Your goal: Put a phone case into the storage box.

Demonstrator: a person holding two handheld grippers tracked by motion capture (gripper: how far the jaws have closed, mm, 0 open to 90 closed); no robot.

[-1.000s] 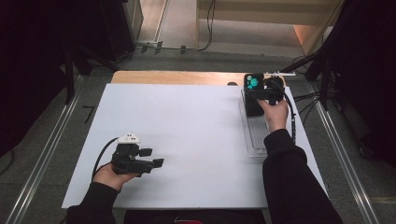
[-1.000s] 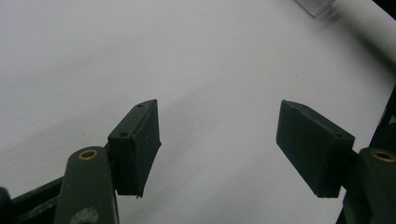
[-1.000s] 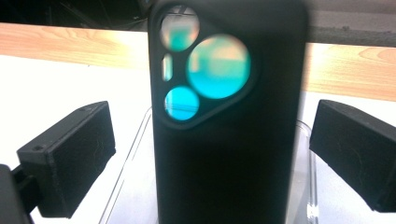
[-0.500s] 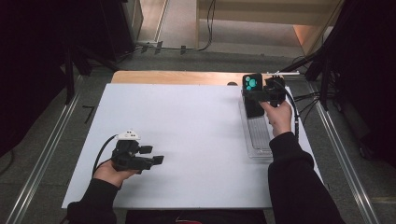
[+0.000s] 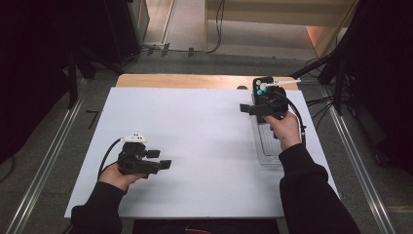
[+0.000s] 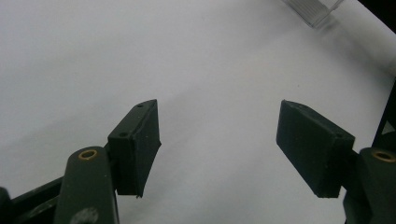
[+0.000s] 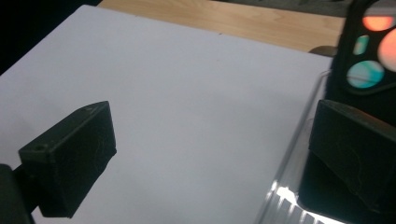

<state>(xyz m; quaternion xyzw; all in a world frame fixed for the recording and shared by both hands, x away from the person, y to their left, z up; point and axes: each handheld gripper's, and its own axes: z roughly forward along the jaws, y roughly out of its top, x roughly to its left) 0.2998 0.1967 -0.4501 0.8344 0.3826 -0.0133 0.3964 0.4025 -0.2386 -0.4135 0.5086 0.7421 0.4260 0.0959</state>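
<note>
Low over the white board (image 5: 204, 141) near the front left, my left gripper (image 5: 160, 159) is held with its jaws pointing right. Its pads (image 6: 137, 140) stand apart with bare board between them (image 6: 219, 144). My right gripper (image 5: 248, 108) hangs above the far end of a clear plastic tray (image 5: 267, 146) at the right, jaws pointing left. Its jaws (image 7: 210, 154) are open with nothing in them. Just beyond it stands a black case with round coloured spots (image 5: 263, 87), also seen close by as the black case (image 7: 369, 51) at the upper right.
A thin white stick (image 5: 286, 83) juts right from the top of the black case. The tray's clear rim (image 7: 294, 154) runs under my right jaw. A strip of bare wooden table (image 5: 185, 80) lies beyond the board. Metal rails flank both sides.
My right gripper has lifted and moved left, off the black case toward the board's middle, turning its jaws leftward. The left gripper has stayed where it was.
</note>
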